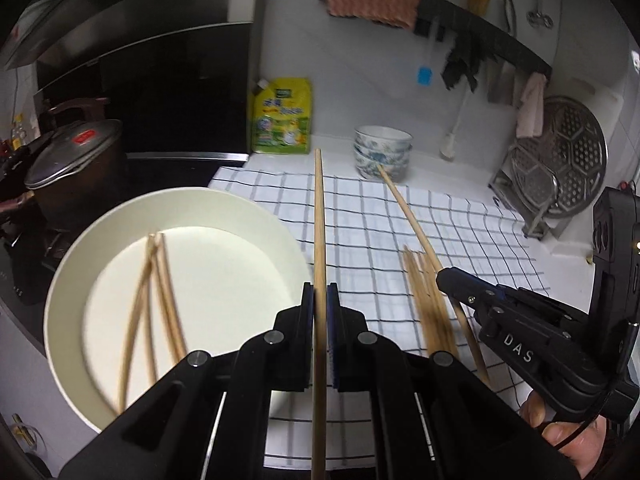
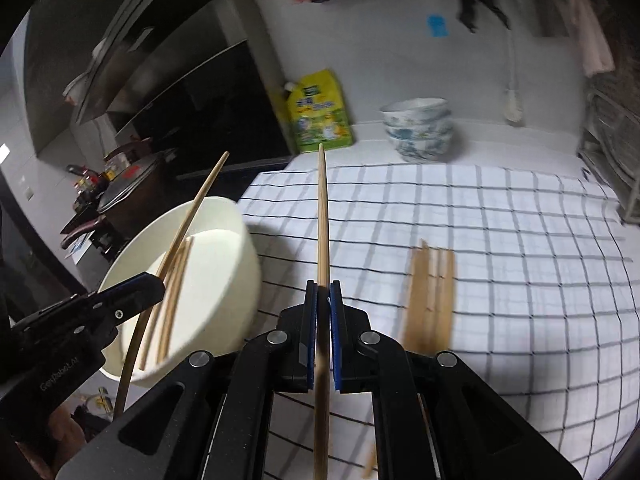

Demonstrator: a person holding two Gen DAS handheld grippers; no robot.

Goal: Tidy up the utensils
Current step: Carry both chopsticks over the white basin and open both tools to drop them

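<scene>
My left gripper (image 1: 319,294) is shut on a wooden chopstick (image 1: 319,216) that points forward, beside the right rim of a large white bowl (image 1: 132,208). The bowl holds several chopsticks (image 1: 160,280). My right gripper (image 2: 323,292) is shut on another chopstick (image 2: 323,216), held above the checked cloth (image 2: 500,240). A loose pile of chopsticks (image 2: 432,288) lies on the cloth to its right. The right gripper (image 1: 448,280) shows in the left wrist view over that pile (image 1: 424,296). The left gripper (image 2: 154,282) shows in the right wrist view above the bowl (image 2: 224,280).
A stack of blue-patterned bowls (image 1: 382,152) and a yellow-green refill pouch (image 1: 282,118) stand at the back by the wall. A lidded pot (image 1: 74,160) sits on the stove at left. A metal steamer rack (image 1: 568,168) leans at the right.
</scene>
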